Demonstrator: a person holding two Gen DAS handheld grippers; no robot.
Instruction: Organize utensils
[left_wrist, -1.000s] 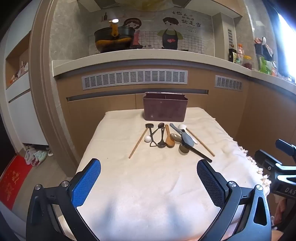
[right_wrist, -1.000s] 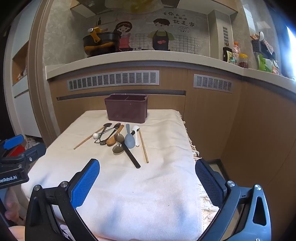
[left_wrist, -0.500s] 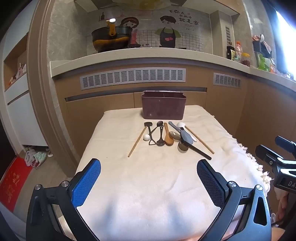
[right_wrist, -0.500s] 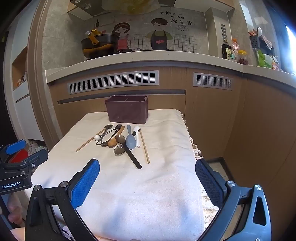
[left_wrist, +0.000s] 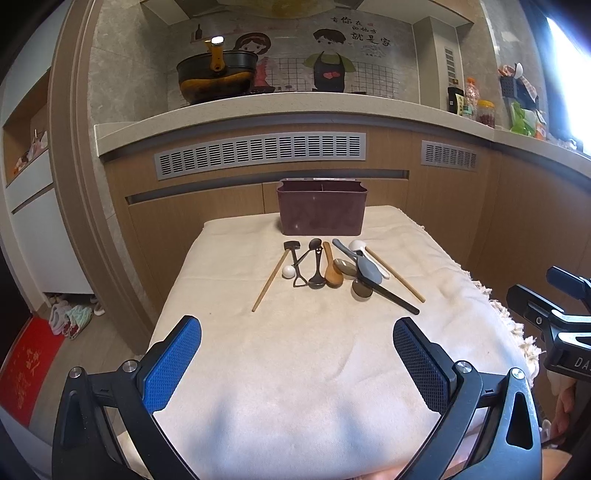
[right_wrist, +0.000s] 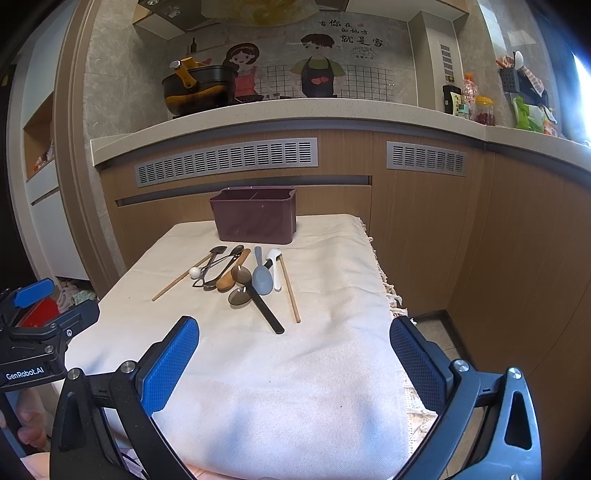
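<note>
A dark maroon divided utensil holder (left_wrist: 322, 206) (right_wrist: 256, 216) stands at the far end of a cloth-covered table (left_wrist: 314, 369). In front of it lie several utensils: a wooden spoon (left_wrist: 331, 266) (right_wrist: 231, 275), a grey spoon (left_wrist: 364, 266) (right_wrist: 261, 275), a white spoon (left_wrist: 364, 251) (right_wrist: 275, 266), black spoons (left_wrist: 316, 264), two wooden chopsticks (left_wrist: 269, 282) (right_wrist: 290, 290) and a long black-handled ladle (right_wrist: 258, 299). My left gripper (left_wrist: 297, 365) is open over the table's near part, well short of the utensils. My right gripper (right_wrist: 295, 363) is open too, near the front right corner.
A kitchen counter (left_wrist: 295, 107) with a black and yellow pot (left_wrist: 216, 75) runs behind the table, over wooden cabinets with vents. Jars and bottles (right_wrist: 476, 107) stand on it at the right. Shoes and a red mat (left_wrist: 22, 365) lie on the floor at left.
Both grippers have risen and drawn back slightly, so the table and utensils sit a little farther off and lower in view. Nothing on the table moved.
</note>
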